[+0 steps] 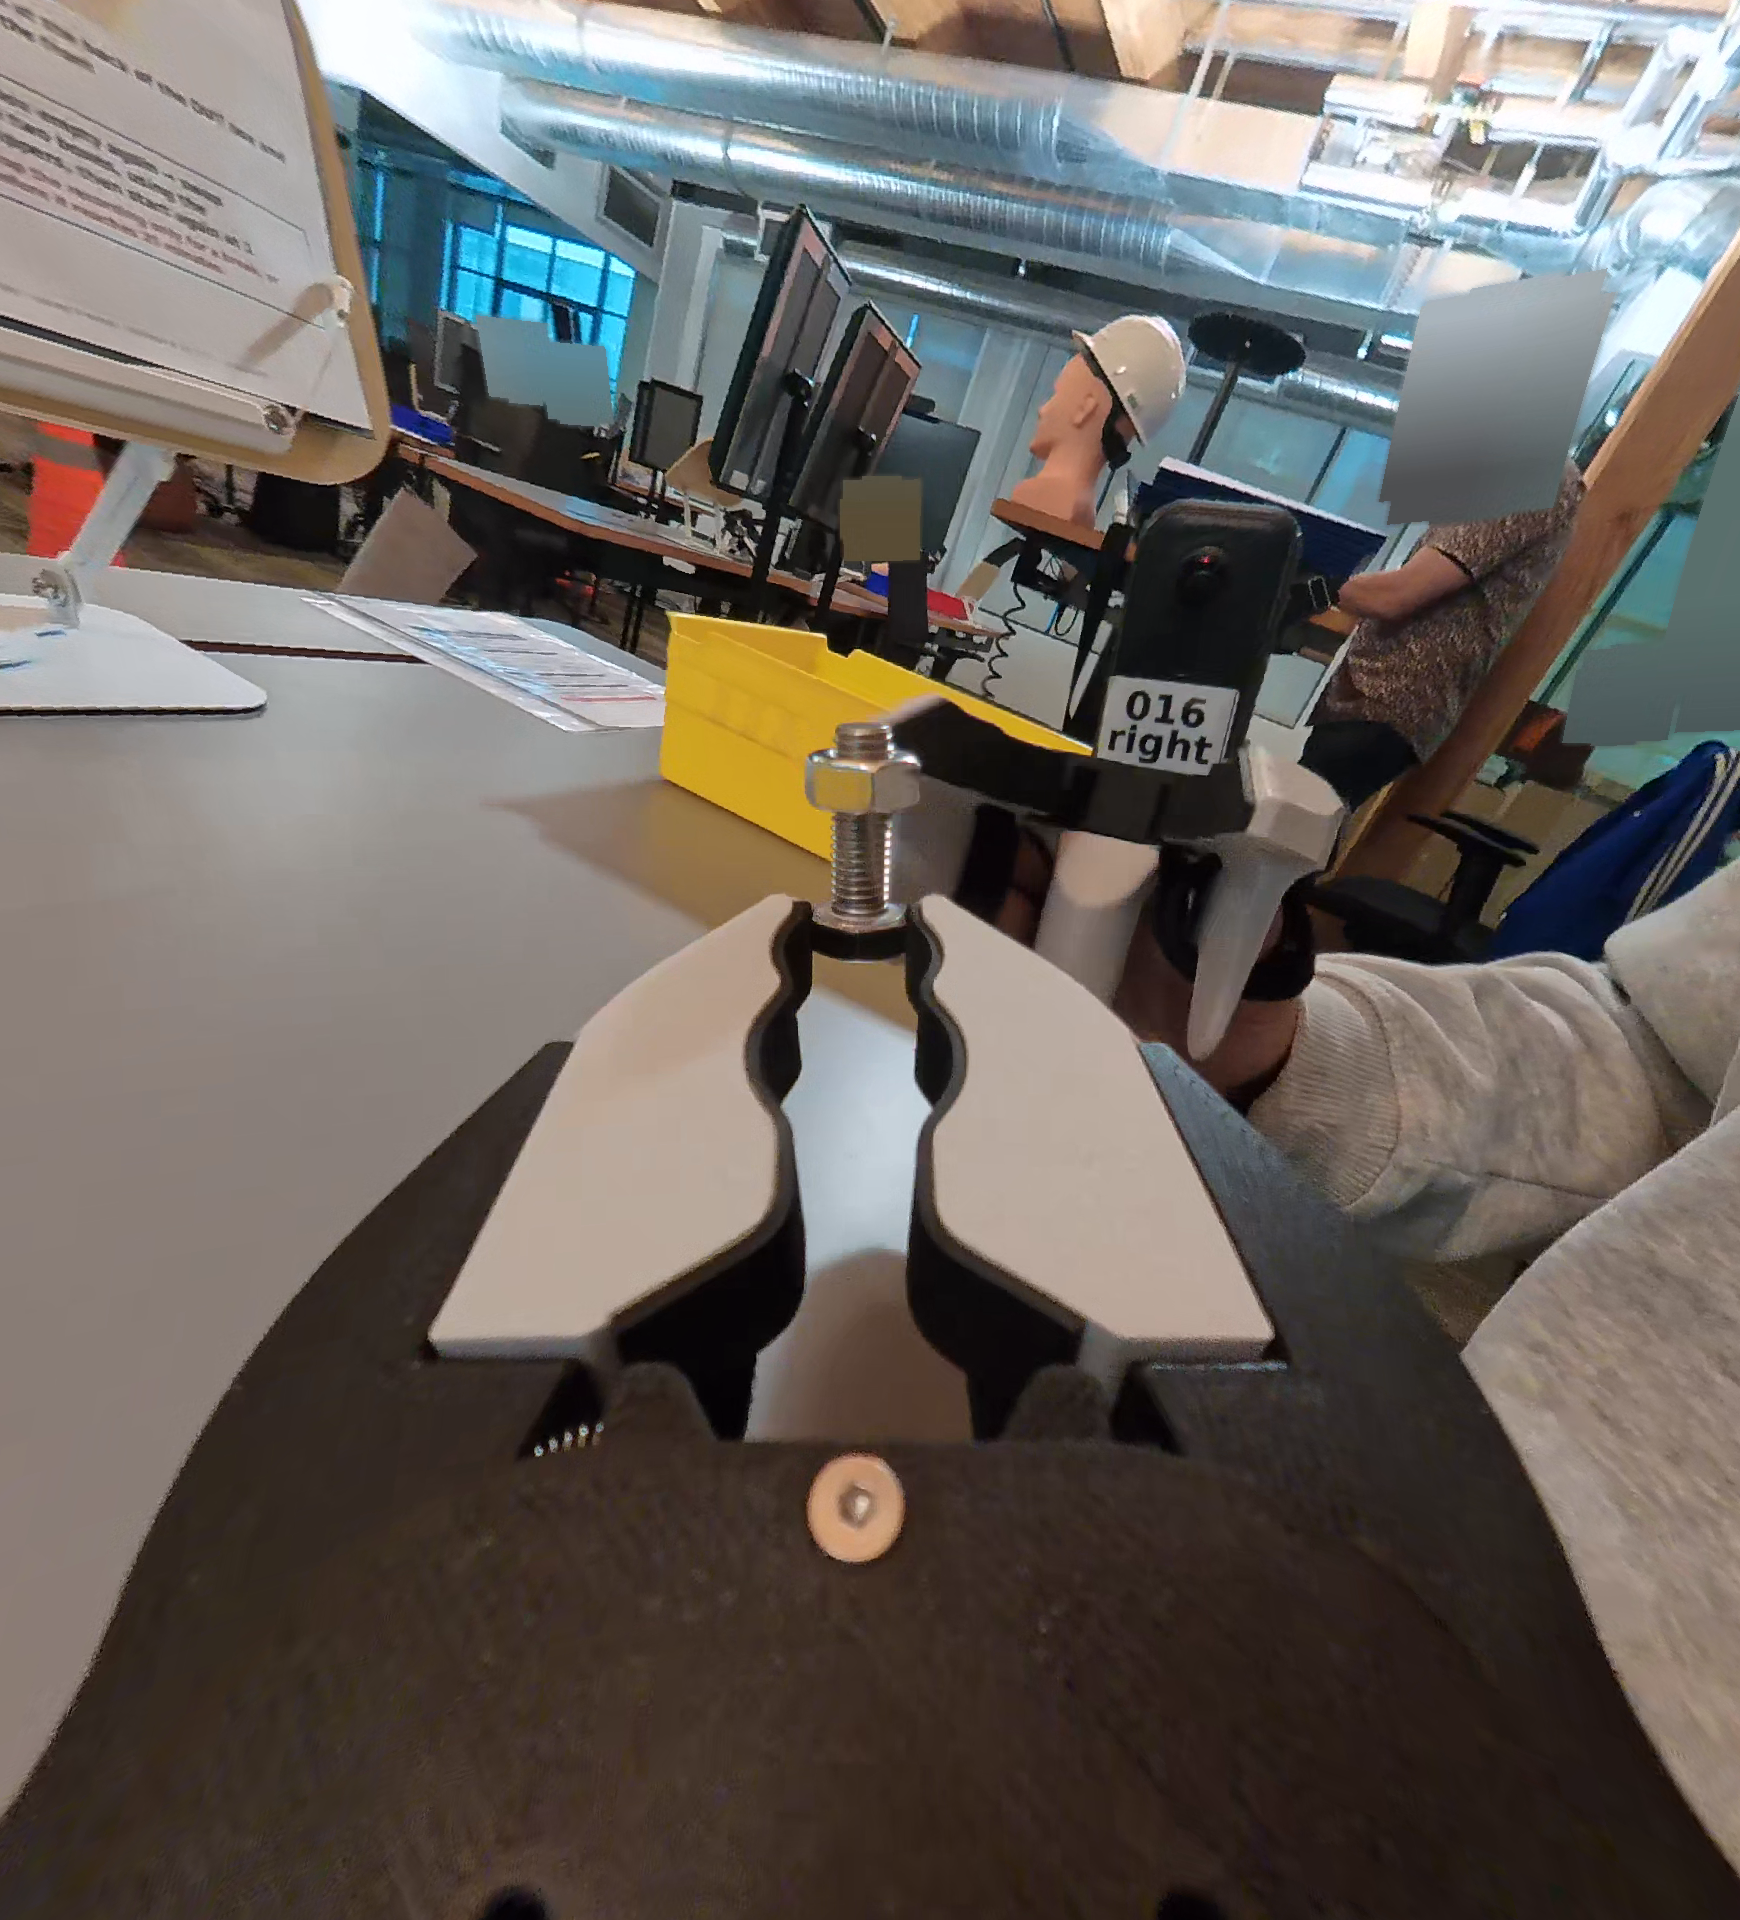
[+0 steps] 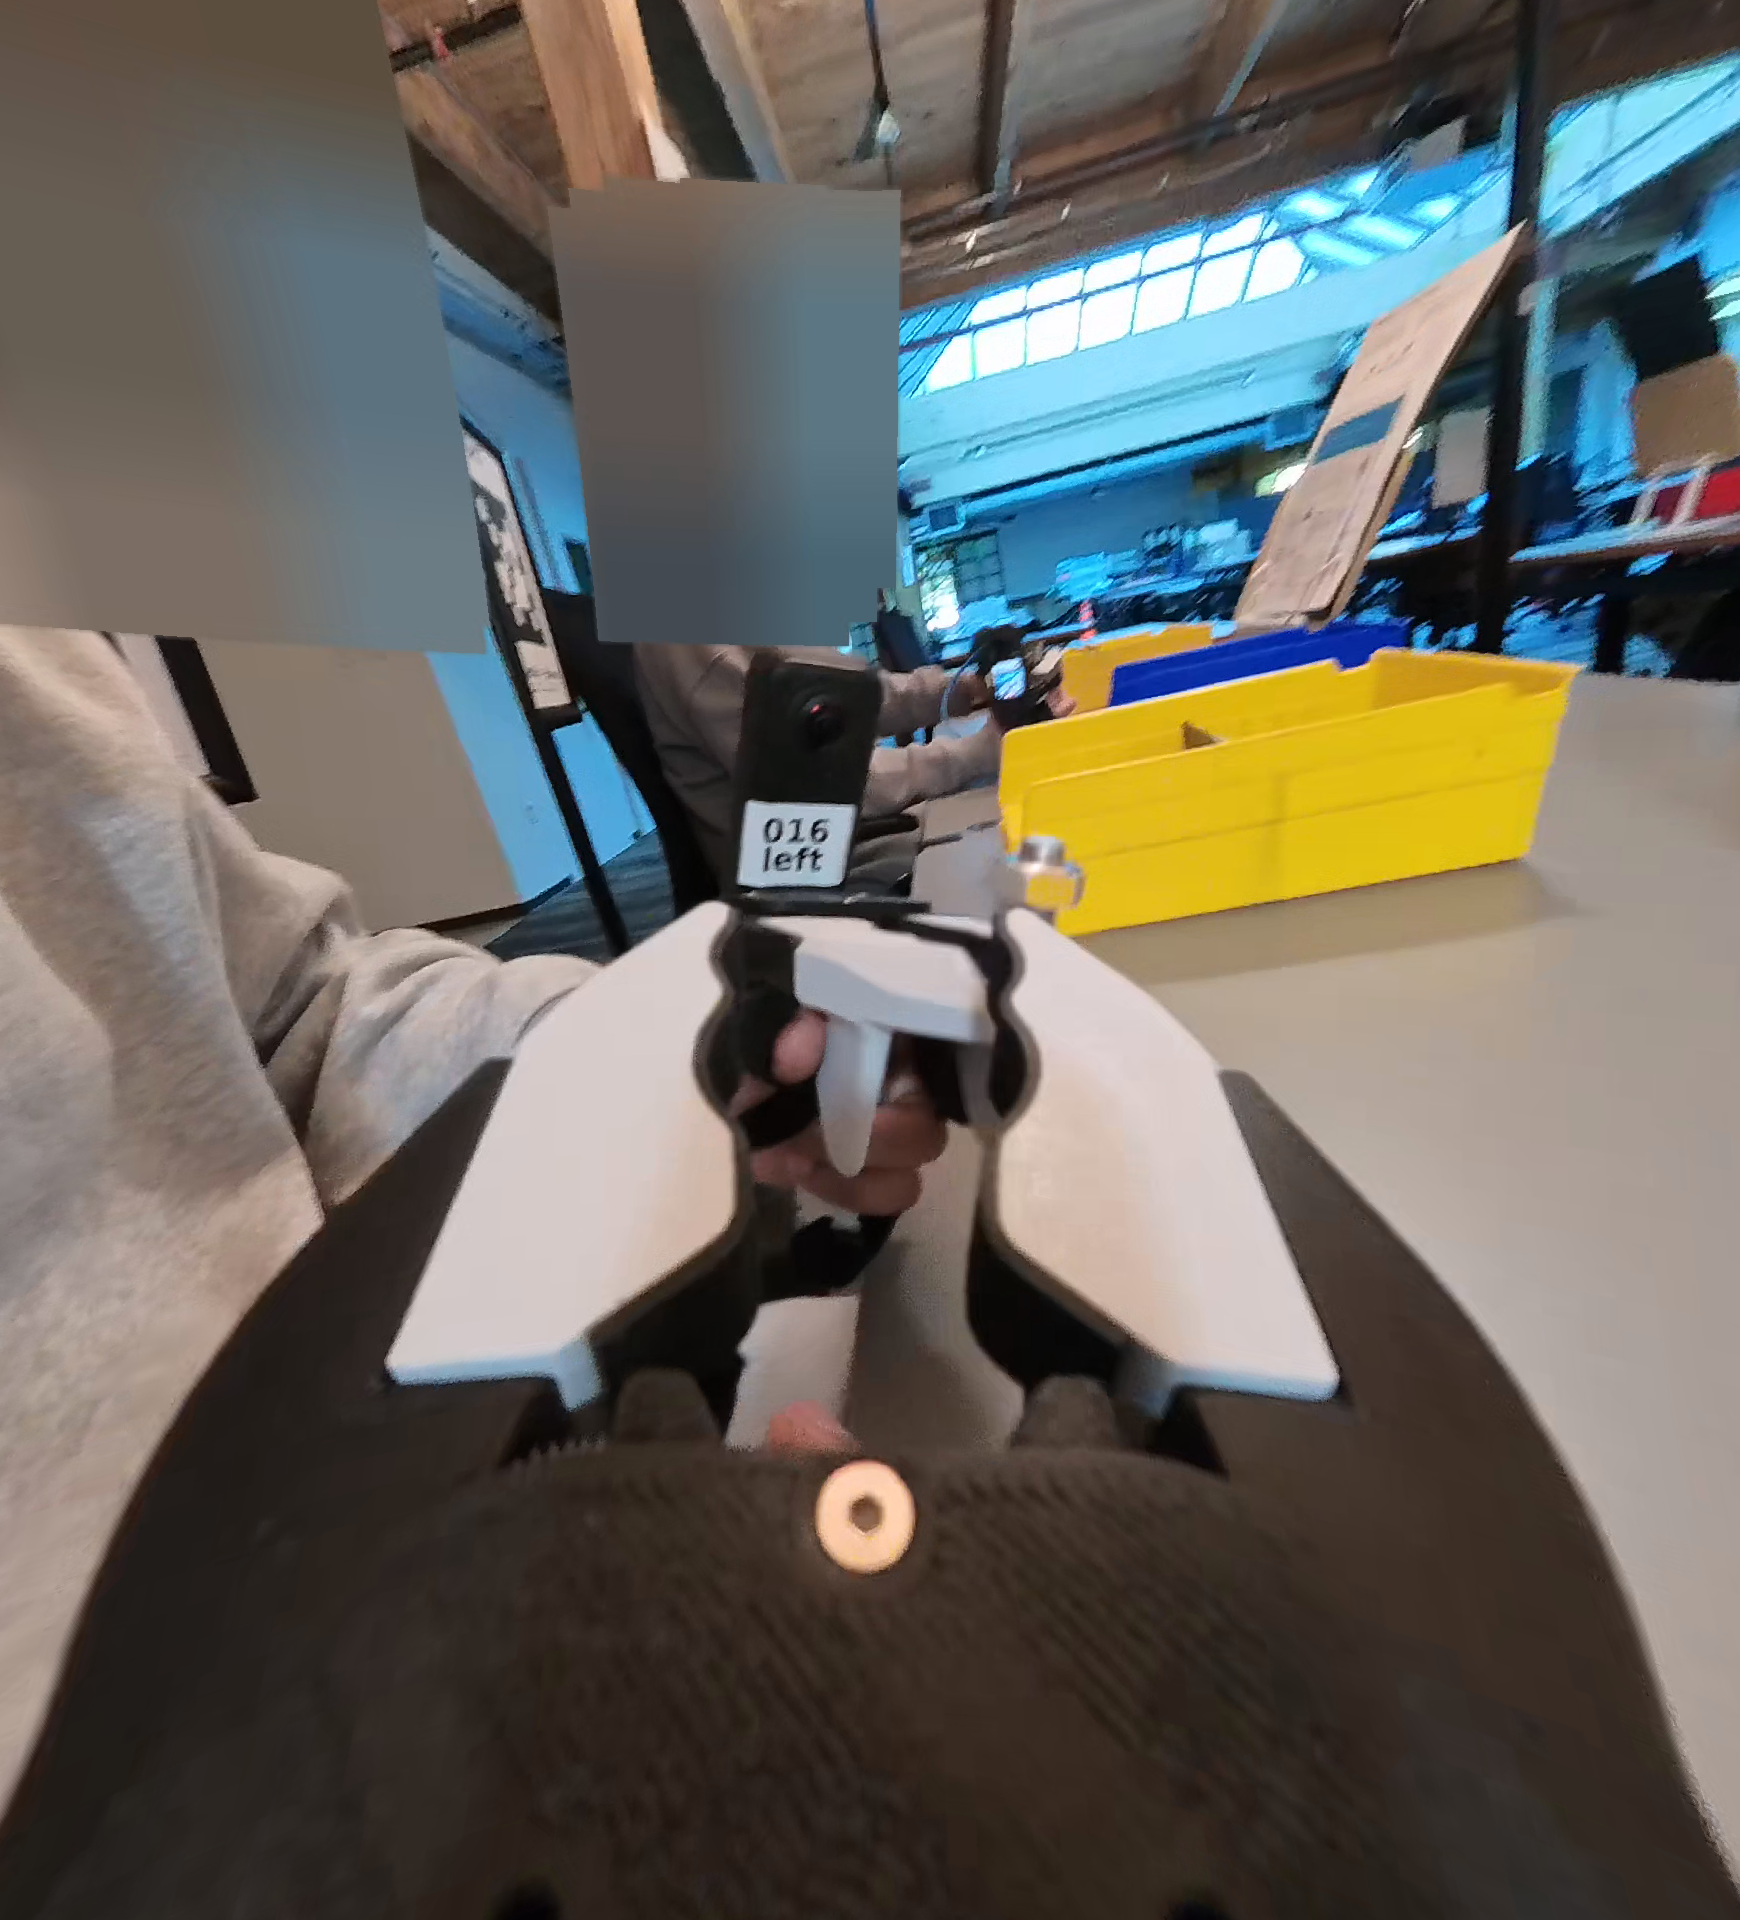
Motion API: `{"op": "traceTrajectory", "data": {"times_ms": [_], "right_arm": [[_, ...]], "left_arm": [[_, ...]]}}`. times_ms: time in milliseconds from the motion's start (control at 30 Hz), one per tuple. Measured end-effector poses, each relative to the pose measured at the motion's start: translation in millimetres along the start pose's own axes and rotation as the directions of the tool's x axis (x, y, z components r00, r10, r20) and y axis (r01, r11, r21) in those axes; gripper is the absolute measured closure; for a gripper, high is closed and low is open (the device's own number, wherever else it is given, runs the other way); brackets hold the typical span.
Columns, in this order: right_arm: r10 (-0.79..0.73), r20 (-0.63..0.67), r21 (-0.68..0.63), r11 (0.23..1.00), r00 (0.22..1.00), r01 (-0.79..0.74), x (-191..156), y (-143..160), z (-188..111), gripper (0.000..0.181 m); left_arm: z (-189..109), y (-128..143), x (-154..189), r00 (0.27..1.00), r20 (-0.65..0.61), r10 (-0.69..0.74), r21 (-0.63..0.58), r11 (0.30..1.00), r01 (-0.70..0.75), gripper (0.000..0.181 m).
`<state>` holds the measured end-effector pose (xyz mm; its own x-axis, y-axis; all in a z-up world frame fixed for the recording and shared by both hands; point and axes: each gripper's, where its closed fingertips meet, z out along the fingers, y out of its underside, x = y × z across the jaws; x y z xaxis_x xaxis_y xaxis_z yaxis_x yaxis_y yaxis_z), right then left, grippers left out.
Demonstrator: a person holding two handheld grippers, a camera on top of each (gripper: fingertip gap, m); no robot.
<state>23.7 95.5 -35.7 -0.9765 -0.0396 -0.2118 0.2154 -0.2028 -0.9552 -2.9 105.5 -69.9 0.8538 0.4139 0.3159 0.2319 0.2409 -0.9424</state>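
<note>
Gripping bolt (image 1: pixel 858 831) upright — left gripper (image 1: pixel 858 925) jaws at base; nut (image 1: pixel 862 779) above.

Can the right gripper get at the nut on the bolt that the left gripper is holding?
Probably yes. The left gripper holds the bolt upright by its base, so the nut near the top stands clear. The right gripper is already beside it; nothing lies between them.

Bright daylight, fisheye edges, right view blurry.
</note>
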Motion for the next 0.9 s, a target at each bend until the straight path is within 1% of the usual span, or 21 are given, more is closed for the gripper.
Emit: {"op": "traceTrajectory", "data": {"times_ms": [133, 233, 333, 400, 433, 500, 567, 633, 767, 900], "right_arm": [[-0.082, -0.108, 0.041, 0.995, 0.991, 0.087, 12, -7, -7, 0.112], [-0.095, -0.113, 0.025, 0.995, 0.989, 0.098, 8, -5, -11, 0.111], [-0.092, -0.11, 0.016, 0.995, 0.99, 0.094, 2, -5, -17, 0.118], [-0.059, -0.077, -0.003, 0.998, 0.995, 0.059, -6, -6, -25, 0.153], [-0.032, -0.08, -0.01, 0.999, 0.996, 0.031, -6, -6, -29, 0.156], [-0.013, -0.118, 0.005, 1.0, 0.993, 0.014, -4, -8, -38, 0.151], [-0.027, -0.165, 0.039, 0.999, 0.986, 0.034, -1, -12, -48, 0.146], [-0.043, -0.207, 0.042, 0.998, 0.977, 0.053, 0, -14, -57, 0.142], [-0.079, -0.292, 0.014, 0.996, 0.953, 0.087, 3, -12, -73, 0.142], [-0.12, -0.412, -0.035, 0.993, 0.903, 0.116, 13, -7, -92, 0.15]], "left_arm": [[10, 7, 6, 0.999, -0.033, 0.033, -0.037, 0.999, -0.034, 0.164], [18, 8, 7, 0.998, -0.051, 0.021, -0.044, 0.999, -0.024, 0.164], [26, 5, 6, 0.997, -0.076, -0.022, -0.028, 0.999, 0.02, 0.164], [32, 3, 7, 0.992, -0.108, -0.062, -0.014, 0.998, 0.061, 0.164], [36, 3, 8, 0.99, -0.122, -0.076, -0.013, 0.997, 0.075, 0.164], [45, 5, 11, 0.984, -0.15, -0.092, -0.024, 0.996, 0.089, 0.164], [53, 8, 16, 0.979, -0.181, -0.096, -0.039, 0.995, 0.091, 0.164], [62, 11, 21, 0.973, -0.21, -0.099, -0.056, 0.994, 0.089, 0.164], [77, 17, 31, 0.96, -0.26, -0.1, -0.086, 0.993, 0.08, 0.164], [86, 22, 38, 0.95, -0.295, -0.102, -0.105, 0.992, 0.073, 0.164]]}}
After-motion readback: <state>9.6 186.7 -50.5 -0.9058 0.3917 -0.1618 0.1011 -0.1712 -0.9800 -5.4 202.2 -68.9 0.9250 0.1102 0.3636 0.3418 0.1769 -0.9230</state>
